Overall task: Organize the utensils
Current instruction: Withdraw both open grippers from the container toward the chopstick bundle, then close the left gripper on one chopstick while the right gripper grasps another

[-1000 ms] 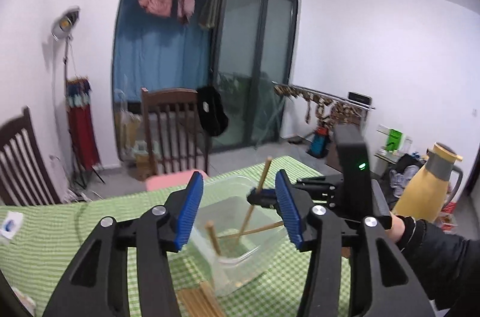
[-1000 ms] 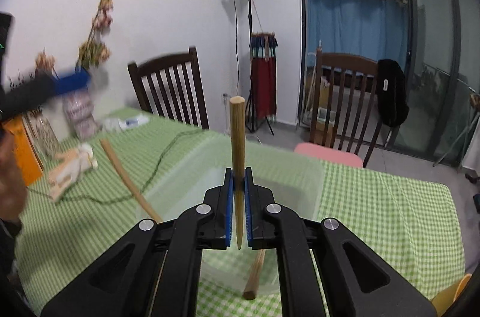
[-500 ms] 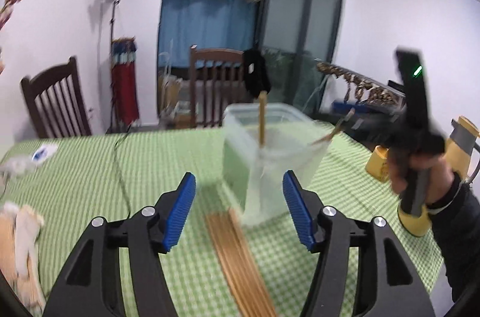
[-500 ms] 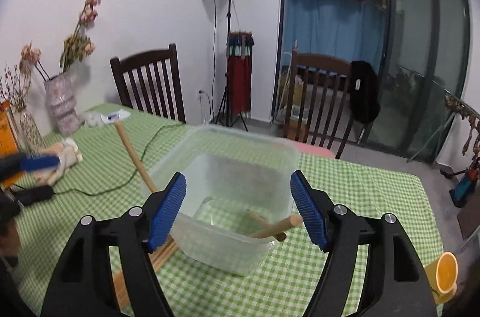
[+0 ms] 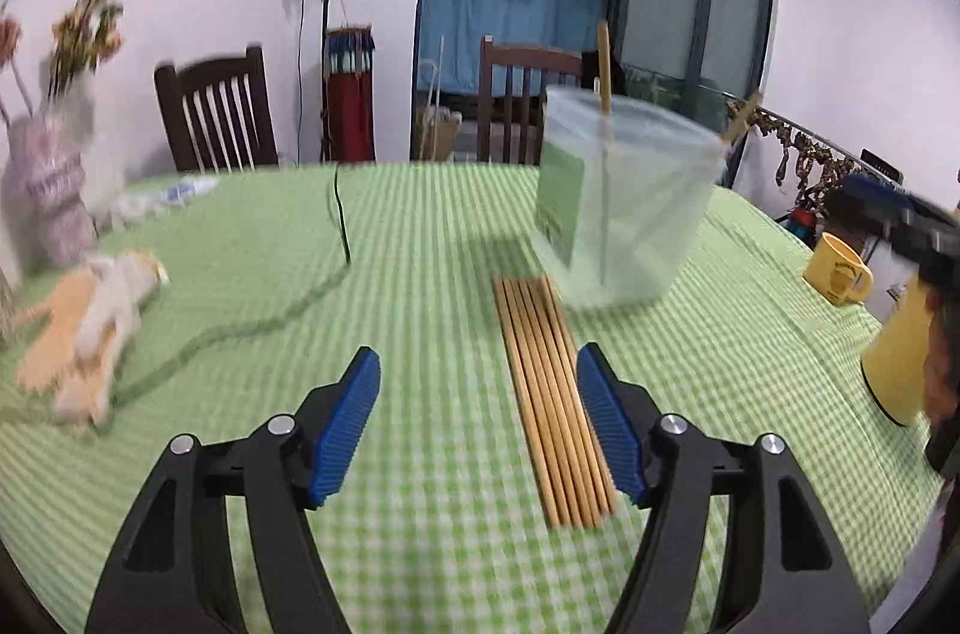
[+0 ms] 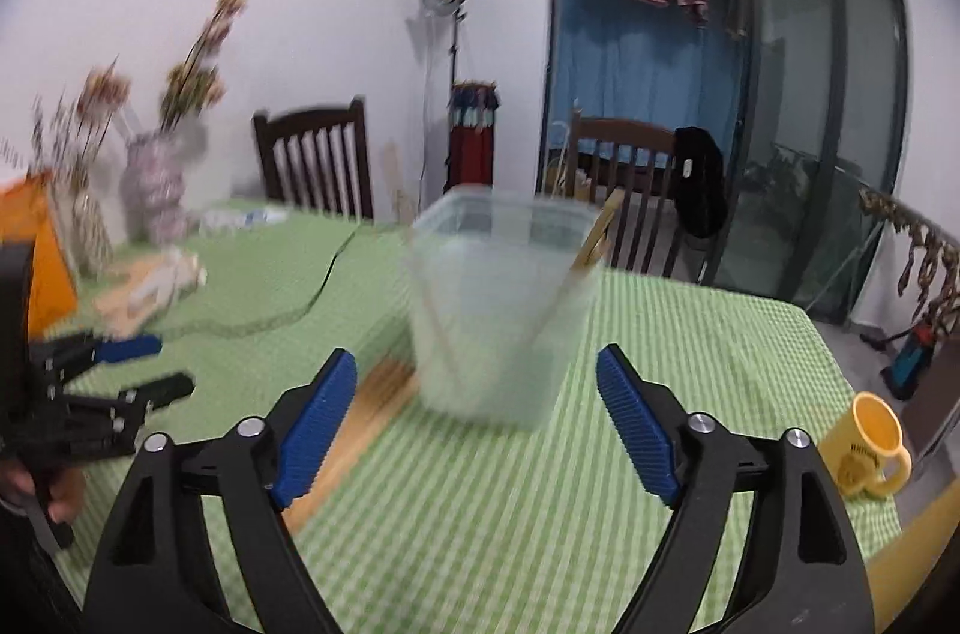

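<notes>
I see my left gripper [image 5: 479,418] and right gripper [image 6: 477,421] with jaws wide, just been opening, empty. Chopsticks [image 5: 555,406] lie on the surface beside the container [image 5: 624,208].

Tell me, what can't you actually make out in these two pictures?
- Count of chopsticks in the clear tub: both views, motion blur and frosted walls.
- Print on the yellow mug: too small, blurred.
- Yellow jug: left view, cut by the right edge.
- Row of chopsticks: right view, mostly behind a finger.
</notes>
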Available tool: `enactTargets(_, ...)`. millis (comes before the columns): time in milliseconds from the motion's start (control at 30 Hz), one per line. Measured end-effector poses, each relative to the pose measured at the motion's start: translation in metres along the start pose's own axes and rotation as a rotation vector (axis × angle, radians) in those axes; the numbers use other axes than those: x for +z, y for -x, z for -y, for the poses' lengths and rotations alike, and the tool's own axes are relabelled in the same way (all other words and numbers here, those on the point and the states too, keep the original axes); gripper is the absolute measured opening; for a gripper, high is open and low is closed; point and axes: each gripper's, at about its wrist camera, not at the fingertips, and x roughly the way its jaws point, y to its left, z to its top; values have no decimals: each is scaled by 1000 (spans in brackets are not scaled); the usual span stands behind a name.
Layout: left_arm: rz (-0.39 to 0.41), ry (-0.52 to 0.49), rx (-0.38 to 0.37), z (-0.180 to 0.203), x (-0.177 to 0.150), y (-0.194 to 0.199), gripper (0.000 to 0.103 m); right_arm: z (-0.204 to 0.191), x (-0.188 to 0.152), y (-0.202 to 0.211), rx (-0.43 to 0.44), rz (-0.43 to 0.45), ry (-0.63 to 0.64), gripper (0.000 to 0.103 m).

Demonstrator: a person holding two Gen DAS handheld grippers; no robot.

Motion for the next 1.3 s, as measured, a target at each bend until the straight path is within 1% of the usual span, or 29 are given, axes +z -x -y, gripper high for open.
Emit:
enactTargets(67, -19, 28, -4, 0, -18, 0, 66, -17, -17, -3, 1, -39, 24, 80)
enactTargets(100, -28, 30, -3, 3, -28, -1, 69, -26, -26, -5, 7, -59, 30, 80)
enactTargets(133, -33, 24, 0, 5, -35, 0, 72, -35, -37, -7, 15, -79, 30, 80)
enactTargets(167, -32, 8, 4, 7, -43, 2, 74, -42, -46, -7, 24, -95, 32, 80)
enactTargets(267, -22, -29, 22, 14, -62, 9, 75, -61, -69, -6, 35, -132, 57, 80)
enactTargets(367, -32, -19, 41, 17, -71, 14, 75, -70, -85, -5, 43, -163, 44, 80)
enactTargets(467, -54, -17, 7, 20, -80, 19, 77, -73, -96, -2, 59, -188, 10, 80)
enactTargets(533, -75, -31, 3, 22, -84, 18, 77, -75, -100, -1, 67, -198, 0, 80)
enactTargets(600, -88, -42, 6, 24, -87, 16, 77, -74, -101, -3, 55, -207, -3, 80)
enactTargets(733, -114, -38, -4, 23, -85, 12, 77, -67, -102, -5, 39, -217, -40, 80)
enactTargets(800, -126, -32, 3, 21, -82, 9, 77, -63, -100, -7, 33, -219, -70, 80)
enactTargets(900, -131, -21, -1, 17, -77, 5, 76, -59, -98, -7, 36, -214, -97, 80)
enactTargets(1000, -129, -42, 13, 16, -69, 0, 76, -56, -95, -11, 35, -206, -114, 80)
enactTargets(1033, -125, -50, 22, 17, -66, -3, 73, -54, -93, -14, 32, -204, -125, 79)
enactTargets(1100, -126, -59, 24, 16, -54, -9, 68, -53, -90, -19, 29, -208, -139, 71)
enactTargets(1133, -125, -57, 23, 16, -50, -12, 65, -52, -88, -22, 28, -210, -147, 70)
enactTargets(1200, -134, -57, 23, 14, -40, -20, 59, -50, -83, -28, 27, -218, -160, 61)
enactTargets(1267, -138, -58, 14, 13, -31, -28, 57, -47, -78, -35, 25, -227, -165, 54)
enactTargets(1300, -141, -59, 7, 12, -26, -34, 53, -46, -74, -40, 28, -232, -166, 49)
